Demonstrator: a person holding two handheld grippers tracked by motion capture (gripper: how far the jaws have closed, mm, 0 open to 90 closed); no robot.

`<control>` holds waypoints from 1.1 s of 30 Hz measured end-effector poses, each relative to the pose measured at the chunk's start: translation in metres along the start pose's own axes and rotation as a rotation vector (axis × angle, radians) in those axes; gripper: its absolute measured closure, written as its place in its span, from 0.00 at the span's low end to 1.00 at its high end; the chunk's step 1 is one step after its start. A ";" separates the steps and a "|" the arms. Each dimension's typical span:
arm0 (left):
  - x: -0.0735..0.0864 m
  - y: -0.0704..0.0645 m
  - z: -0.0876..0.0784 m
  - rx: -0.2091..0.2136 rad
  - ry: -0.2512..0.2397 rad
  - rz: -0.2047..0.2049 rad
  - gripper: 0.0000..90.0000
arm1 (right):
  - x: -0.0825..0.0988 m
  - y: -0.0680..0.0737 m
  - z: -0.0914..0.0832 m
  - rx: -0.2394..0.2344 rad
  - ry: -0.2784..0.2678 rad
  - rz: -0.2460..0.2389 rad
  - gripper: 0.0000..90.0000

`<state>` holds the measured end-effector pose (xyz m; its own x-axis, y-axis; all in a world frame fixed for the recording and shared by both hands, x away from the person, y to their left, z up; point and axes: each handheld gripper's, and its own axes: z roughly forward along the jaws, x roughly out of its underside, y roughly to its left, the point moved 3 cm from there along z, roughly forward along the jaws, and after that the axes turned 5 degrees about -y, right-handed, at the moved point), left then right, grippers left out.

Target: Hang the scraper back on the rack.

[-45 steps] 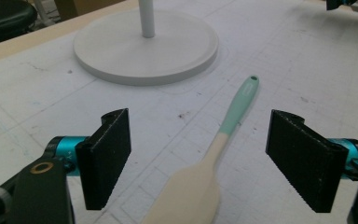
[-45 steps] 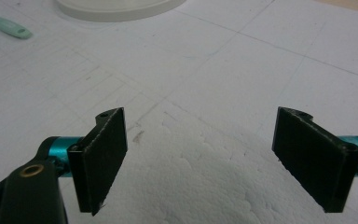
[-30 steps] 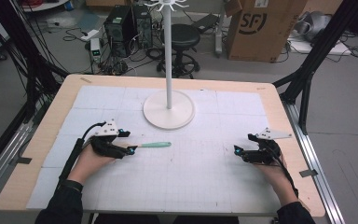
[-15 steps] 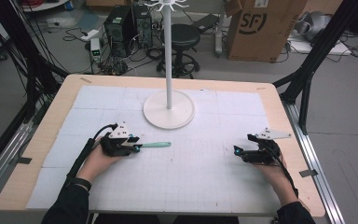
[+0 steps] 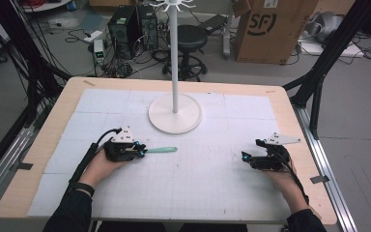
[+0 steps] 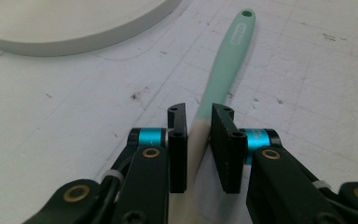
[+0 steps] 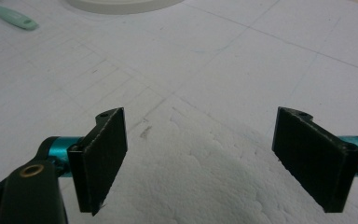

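A utensil with a mint-green handle [image 5: 163,150] lies flat on the white mat, its hole end pointing right. In the left gripper view the handle [image 6: 228,60] runs away from me and its pale cream end sits between the jaws. My left gripper [image 5: 141,152] [image 6: 199,111] is shut on that pale end, low on the mat. My right gripper [image 5: 244,157] [image 7: 201,114] rests on the mat at the right, wide open with nothing between its jaws. The green handle tip [image 7: 10,17] lies far off at that view's upper left.
A white stand with a round base [image 5: 162,123] [image 6: 74,28] [image 7: 121,4] and a tall pole [image 5: 174,58] rises at the middle back of the table. The wooden table edge [image 5: 290,111] frames the mat. Boxes, cables and a stool lie on the floor beyond.
My left gripper has moved right along the mat to the utensil, and its jaws now hold the pale end. The right gripper has stayed put.
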<state>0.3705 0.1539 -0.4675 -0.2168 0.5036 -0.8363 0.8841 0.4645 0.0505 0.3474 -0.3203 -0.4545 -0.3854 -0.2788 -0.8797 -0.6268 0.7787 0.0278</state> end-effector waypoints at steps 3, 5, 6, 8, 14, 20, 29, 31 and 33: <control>-0.001 -0.002 0.000 -0.006 0.001 0.019 0.87 | 0.000 0.000 0.000 0.000 -0.002 -0.004 0.19; -0.002 -0.003 0.000 -0.011 0.013 0.042 0.88 | 0.000 -0.001 0.000 0.001 -0.003 -0.002 0.19; -0.002 -0.004 0.000 -0.009 0.016 0.048 0.88 | 0.000 -0.001 0.000 0.002 -0.003 0.000 0.19; -0.002 -0.004 0.000 -0.006 0.014 0.051 0.89 | 0.000 -0.001 0.000 0.001 -0.001 0.002 0.19; 0.001 -0.003 0.000 -0.008 -0.007 0.035 0.87 | 0.000 0.000 0.001 -0.002 0.000 -0.001 0.19; 0.001 -0.001 0.000 0.002 -0.016 -0.007 0.89 | 0.000 0.000 0.000 -0.001 -0.002 0.000 0.19; -0.001 0.004 -0.006 -0.023 -0.047 -0.116 0.90 | 0.000 -0.002 0.000 0.001 -0.008 0.005 0.19; -0.005 0.004 -0.010 -0.026 -0.083 -0.146 0.90 | 0.000 -0.002 0.000 -0.001 -0.009 0.005 0.19; -0.011 0.004 -0.017 -0.029 -0.125 -0.179 0.90 | 0.000 -0.002 0.000 0.001 -0.007 0.006 0.19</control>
<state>0.3693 0.1626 -0.4490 -0.3145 0.3178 -0.8945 0.8237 0.5597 -0.0908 0.3485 -0.3219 -0.4544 -0.3845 -0.2697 -0.8829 -0.6238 0.7809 0.0332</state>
